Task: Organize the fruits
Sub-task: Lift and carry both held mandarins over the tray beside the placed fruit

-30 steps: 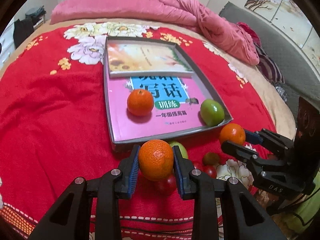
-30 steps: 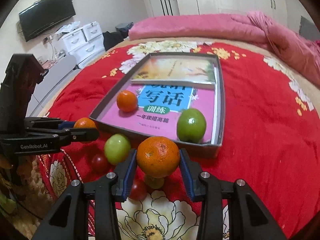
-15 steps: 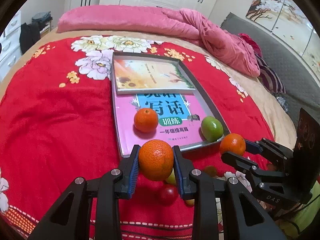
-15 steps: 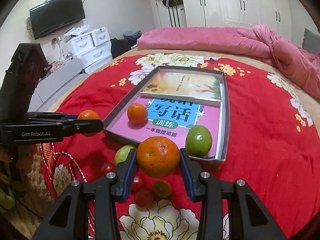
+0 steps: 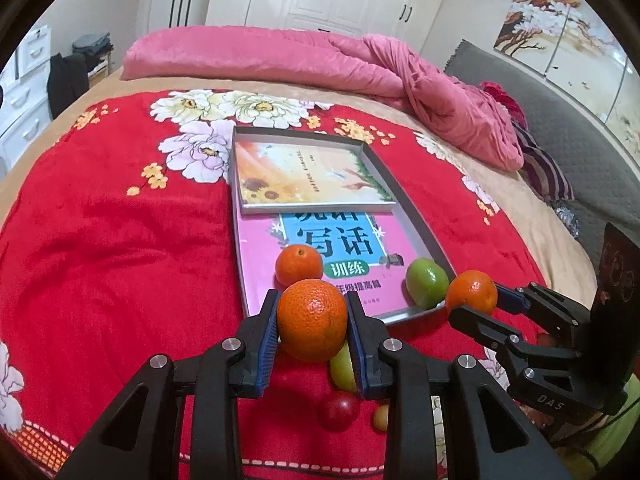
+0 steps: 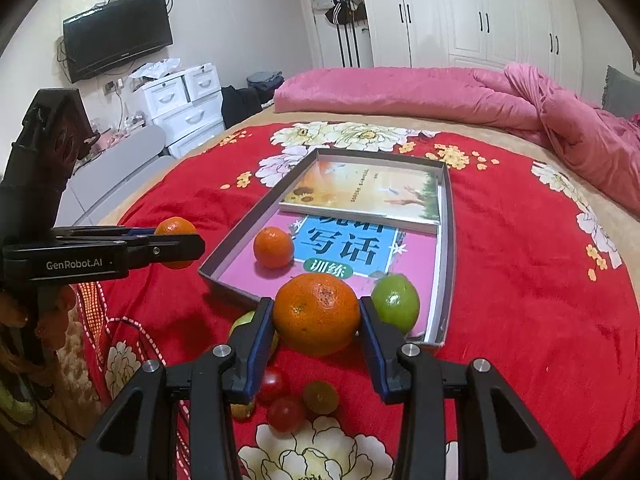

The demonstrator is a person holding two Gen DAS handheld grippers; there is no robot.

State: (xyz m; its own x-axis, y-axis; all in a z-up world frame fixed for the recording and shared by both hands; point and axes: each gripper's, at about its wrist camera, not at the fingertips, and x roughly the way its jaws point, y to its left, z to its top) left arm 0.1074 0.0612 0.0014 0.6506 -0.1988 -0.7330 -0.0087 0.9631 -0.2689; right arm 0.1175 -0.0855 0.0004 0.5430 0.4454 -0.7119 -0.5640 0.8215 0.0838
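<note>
1. The left tool (image 5: 312,320) is gripping an orange (image 5: 312,319) between its blue pads, jaws narrowed to the fruit's width. It is hanging in the air just short of the near edge of the tray (image 5: 416,220) on the bed (image 5: 100,240).
2. A loose orange (image 5: 299,265) is already sitting in the tray straight ahead of it, so the left hand should be aiming for the bare pink book cover (image 5: 256,256) left of that fruit, lowering until the orange is resting before opening.
3. The green fruit (image 5: 426,282) is lying in the tray's near right corner.
4. The right tool (image 6: 316,314) is likewise clamping a second orange (image 6: 316,312), poised near the tray's front rim. It should be setting down between the loose orange and the green fruit, gently, since round fruit is likely to roll.
5. Cherry tomatoes (image 6: 286,413) and another green fruit (image 5: 342,368) are waiting on the blanket below.
</note>
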